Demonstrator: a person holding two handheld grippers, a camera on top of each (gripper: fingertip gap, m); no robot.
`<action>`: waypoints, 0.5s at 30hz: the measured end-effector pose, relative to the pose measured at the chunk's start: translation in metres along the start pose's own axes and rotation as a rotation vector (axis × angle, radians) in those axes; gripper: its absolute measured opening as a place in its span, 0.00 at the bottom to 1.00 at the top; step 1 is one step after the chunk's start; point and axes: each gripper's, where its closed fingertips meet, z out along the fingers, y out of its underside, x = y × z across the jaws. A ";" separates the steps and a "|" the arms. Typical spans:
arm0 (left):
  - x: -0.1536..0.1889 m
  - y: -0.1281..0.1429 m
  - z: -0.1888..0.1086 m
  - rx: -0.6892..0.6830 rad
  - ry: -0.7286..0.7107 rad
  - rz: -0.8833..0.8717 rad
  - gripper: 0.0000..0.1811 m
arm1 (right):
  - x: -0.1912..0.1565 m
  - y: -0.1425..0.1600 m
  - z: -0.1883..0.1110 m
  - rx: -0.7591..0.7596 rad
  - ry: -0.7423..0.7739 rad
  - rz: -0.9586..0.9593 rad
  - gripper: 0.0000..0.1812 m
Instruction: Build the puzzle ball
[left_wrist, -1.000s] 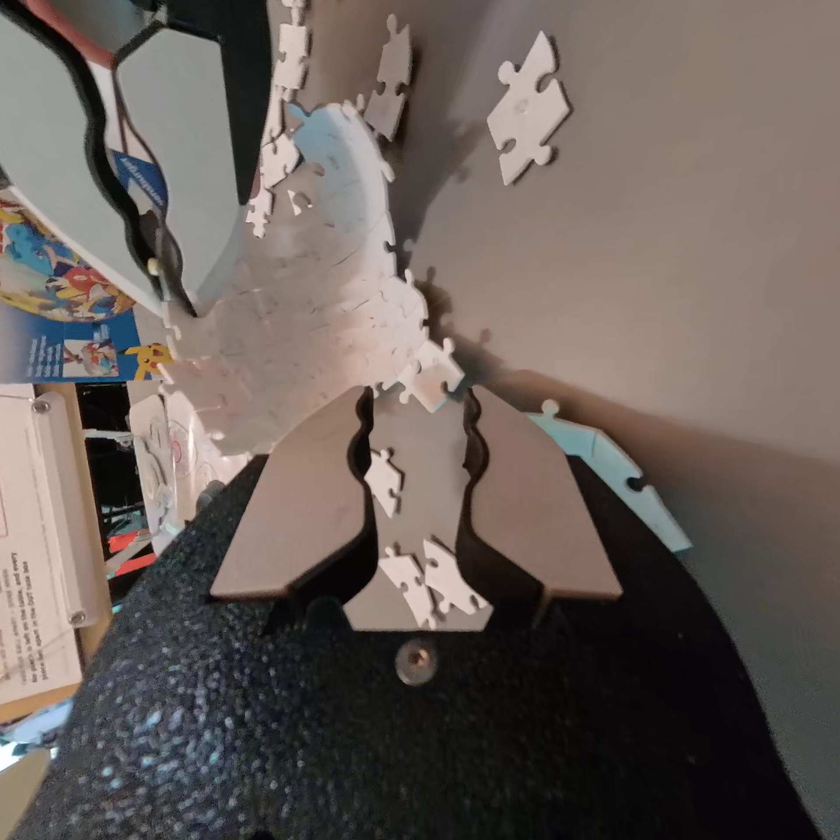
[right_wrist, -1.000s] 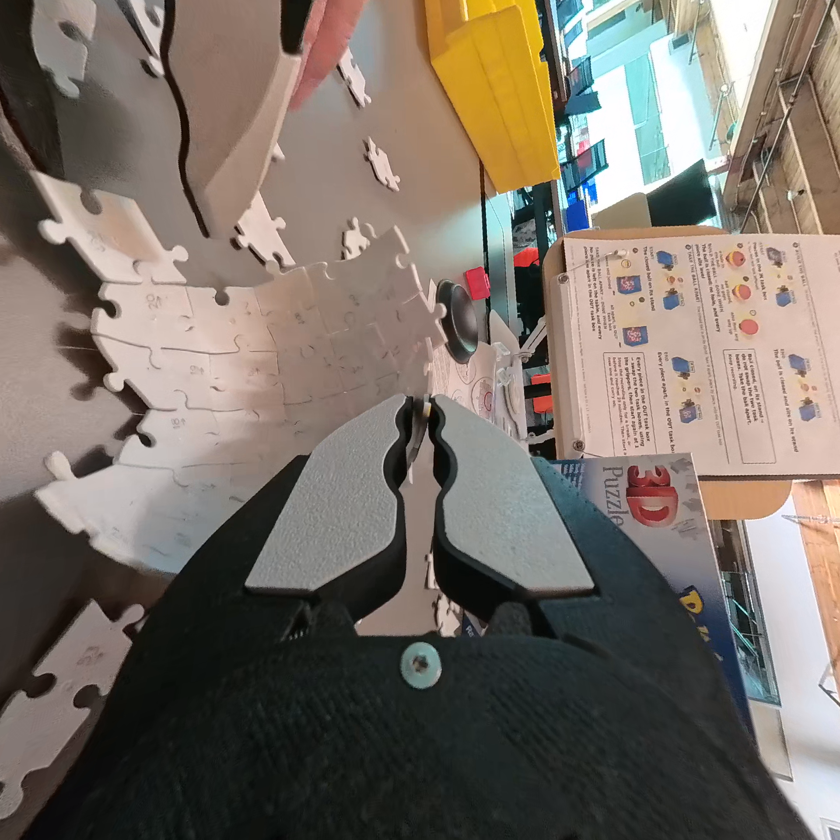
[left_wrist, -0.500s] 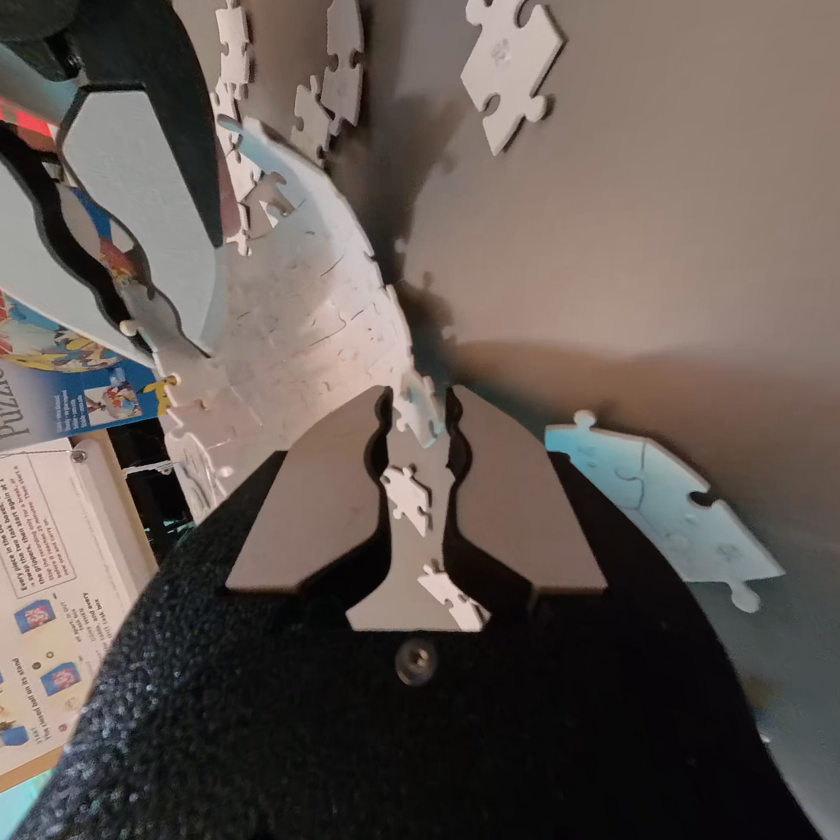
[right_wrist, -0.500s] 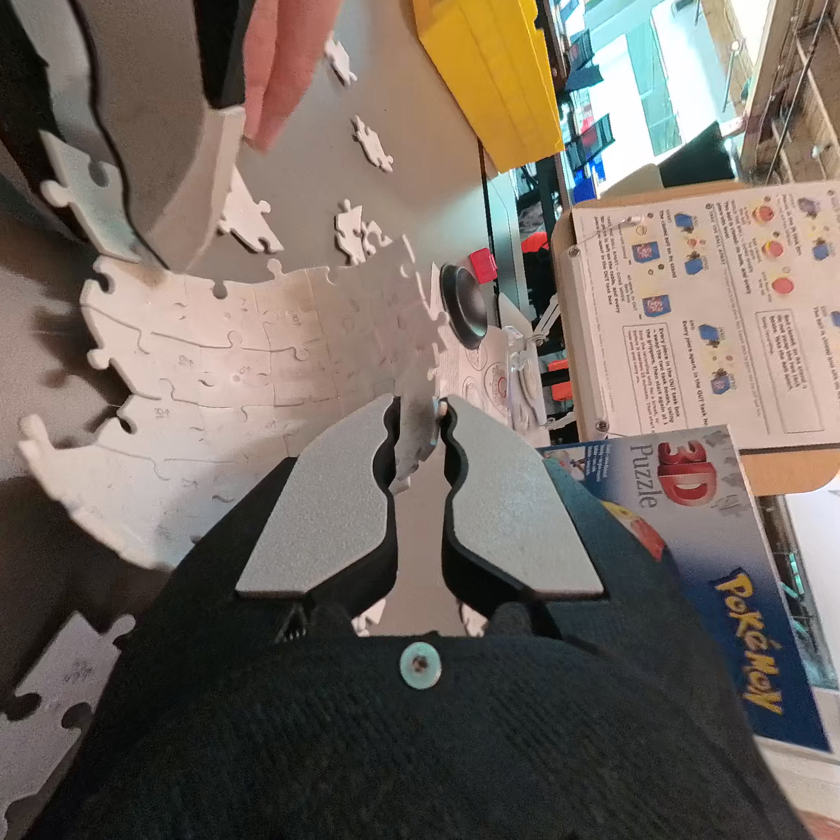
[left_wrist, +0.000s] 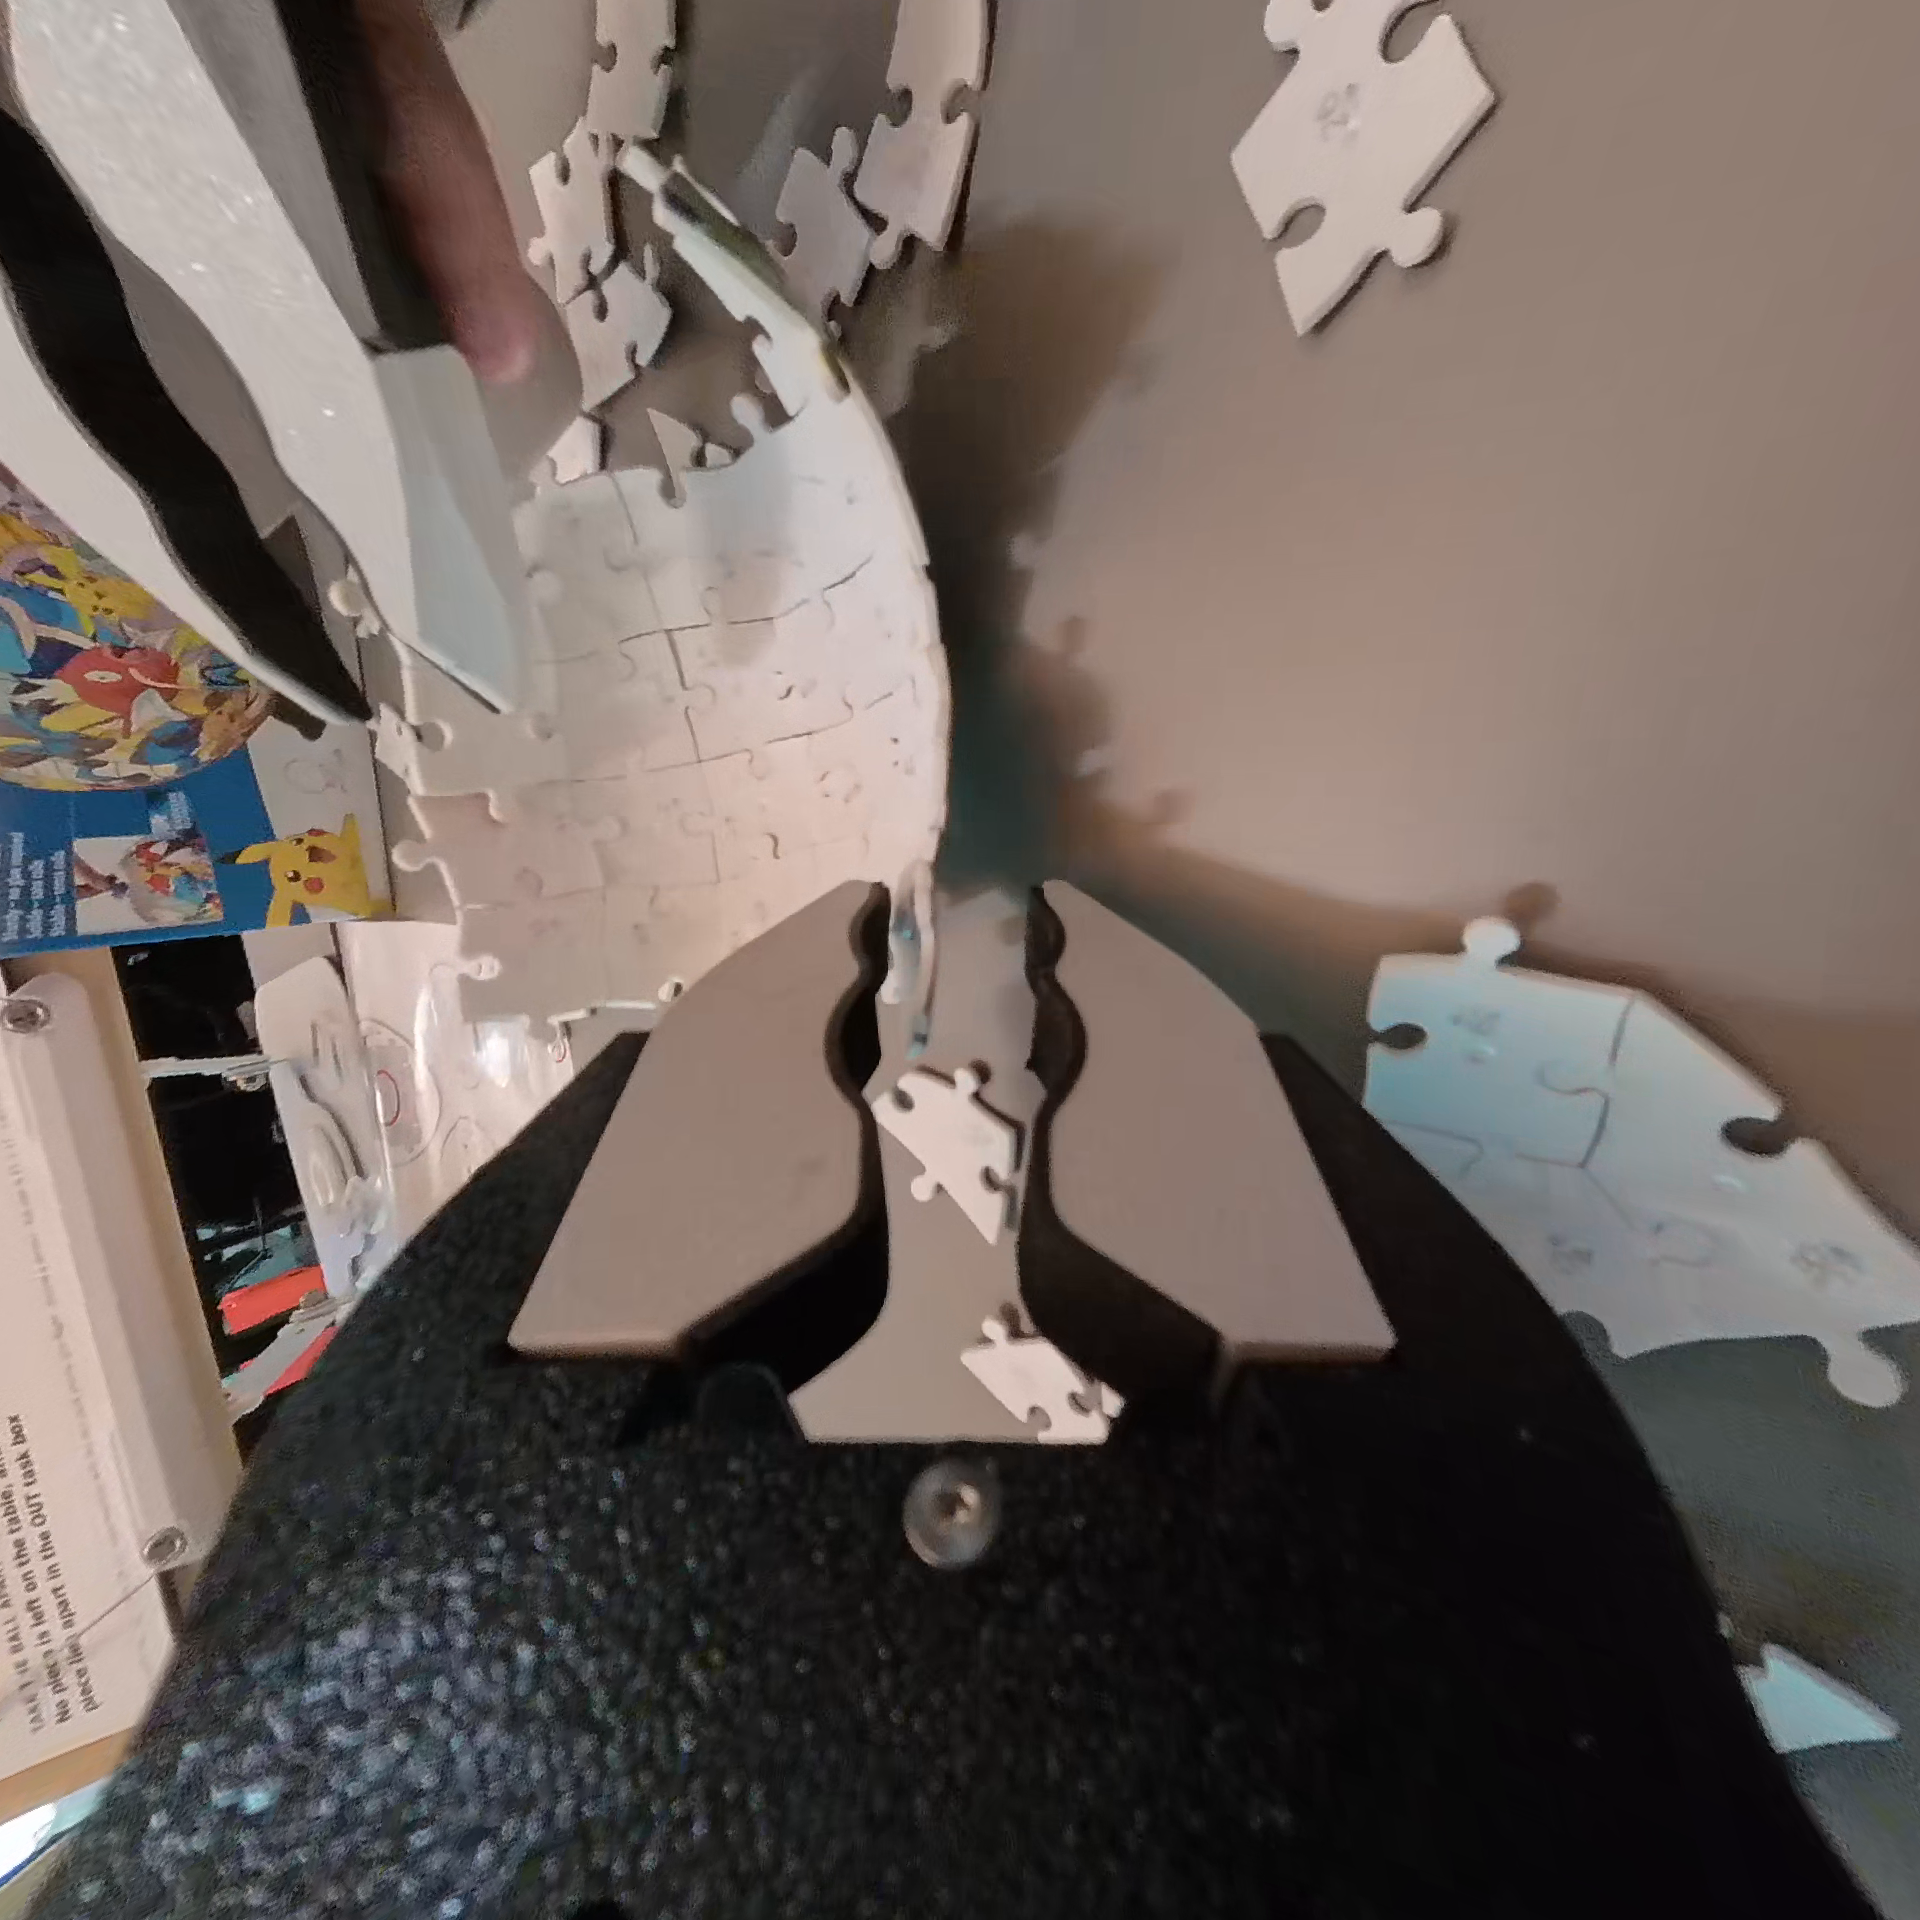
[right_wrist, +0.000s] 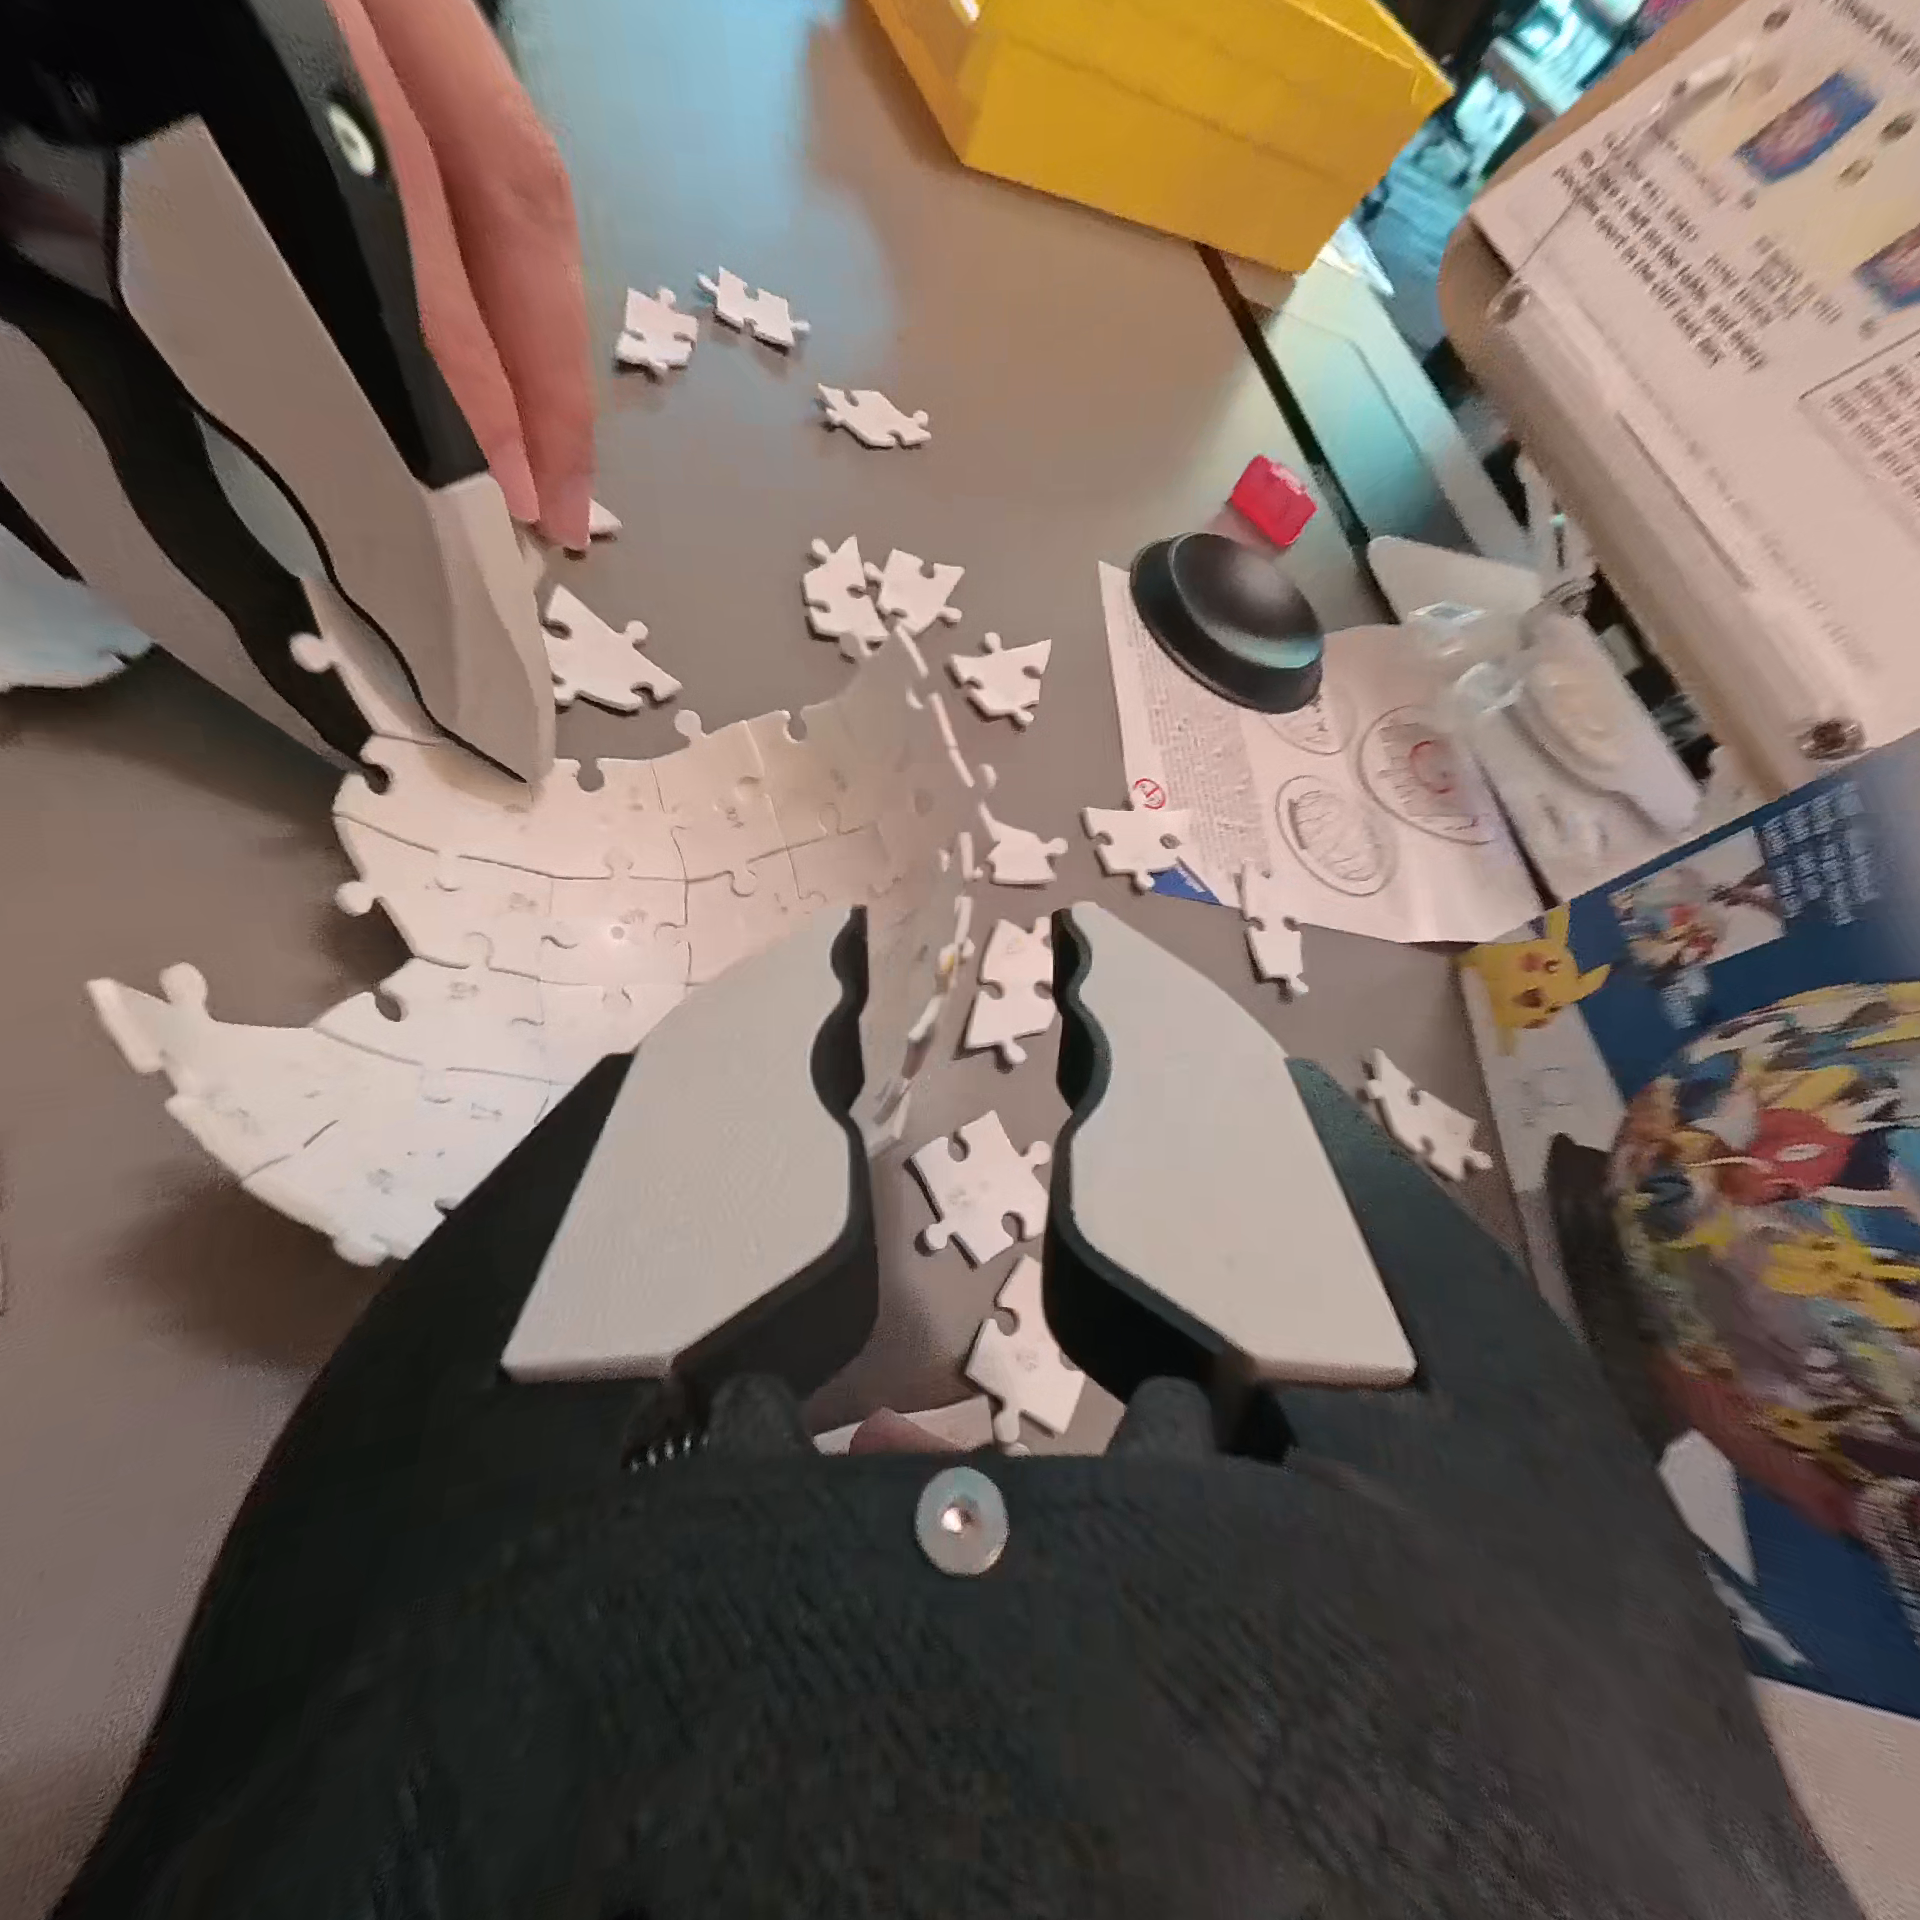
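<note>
One curved puzzle shell; left gripper jaws apart, right gripper jaws apart, both empty.

We saw the white curved puzzle shell standing partly built on the grey surface — blank side up, edges jagged — with loose pieces scattered beside it.

Your left wrist view is dim and warm-toned. The joined puzzle shell is lit brightest and throws a heavy, soft-edged shadow to its right across the bench. The far pieces smear with motion blur. Your right wrist view is brighter, with cool light on the far bench. The yellow bin and instruction sheet are blurred, and straight edges bow near the frame borders.
</note>
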 end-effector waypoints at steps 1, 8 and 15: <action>-0.001 0.000 0.000 0.004 -0.001 -0.002 0.14 | 0.002 0.000 0.000 0.010 -0.024 0.038 0.20; -0.001 0.004 0.005 -0.001 -0.009 0.007 0.13 | 0.005 -0.001 0.005 -0.034 -0.309 0.236 0.25; -0.001 0.004 0.005 0.008 -0.011 0.003 0.13 | -0.010 -0.001 0.016 -0.182 -0.475 0.142 0.20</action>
